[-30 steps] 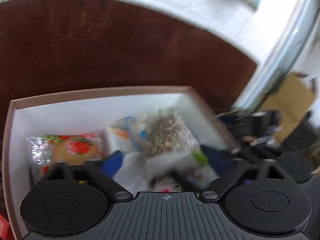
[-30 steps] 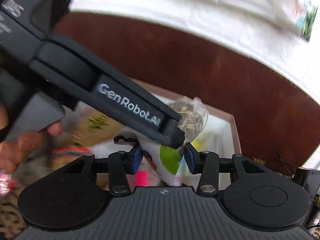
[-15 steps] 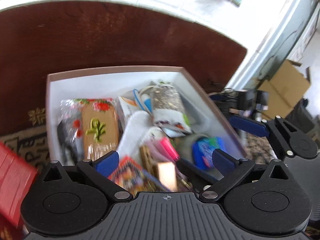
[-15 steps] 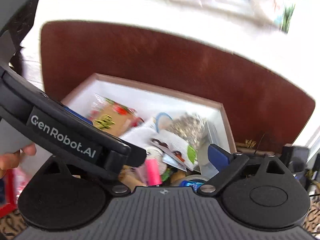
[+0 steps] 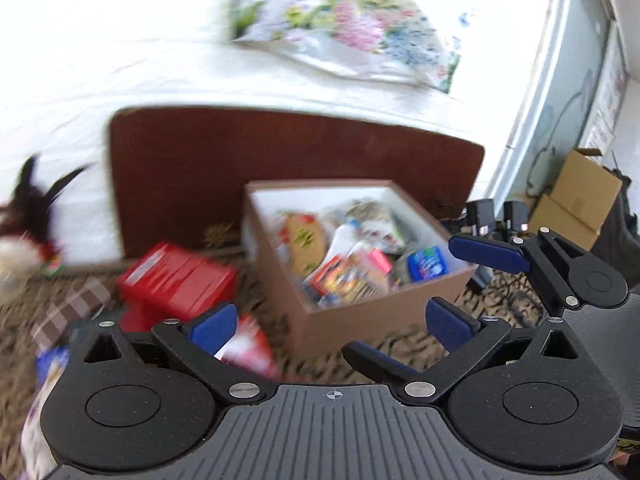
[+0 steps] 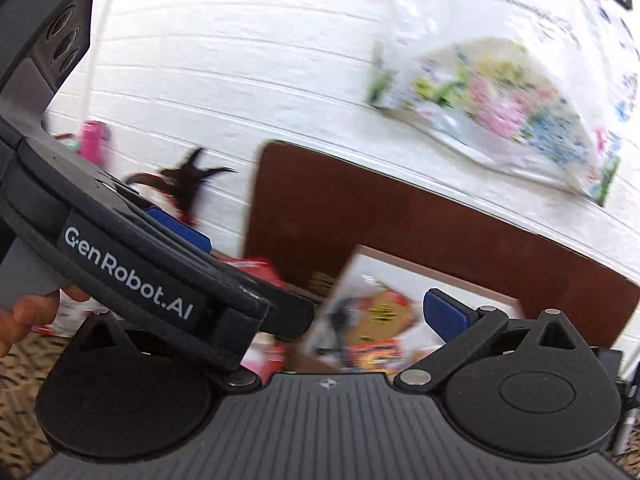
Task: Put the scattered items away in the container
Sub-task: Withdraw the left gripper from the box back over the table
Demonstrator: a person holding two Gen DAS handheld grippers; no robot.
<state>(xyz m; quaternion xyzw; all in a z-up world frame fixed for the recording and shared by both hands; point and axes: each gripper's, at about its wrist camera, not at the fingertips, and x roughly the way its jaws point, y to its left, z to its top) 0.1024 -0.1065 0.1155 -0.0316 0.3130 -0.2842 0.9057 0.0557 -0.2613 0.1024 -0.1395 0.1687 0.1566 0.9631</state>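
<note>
left gripper (image 5: 326, 322) jaws wide, empty | right gripper (image 5: 464, 280) jaws just opened fully, empty | red packet (image 5: 244, 346) low-left beside left jaws, left hand nearer | box (image 5: 372, 316) ahead

Cardboard boxes (image 5: 576, 200) beside brown board (image 5: 280, 168).

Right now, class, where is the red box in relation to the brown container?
In the left wrist view, the red box lies on the patterned carpet just left of the brown container, in front of the dark wooden board.
</note>
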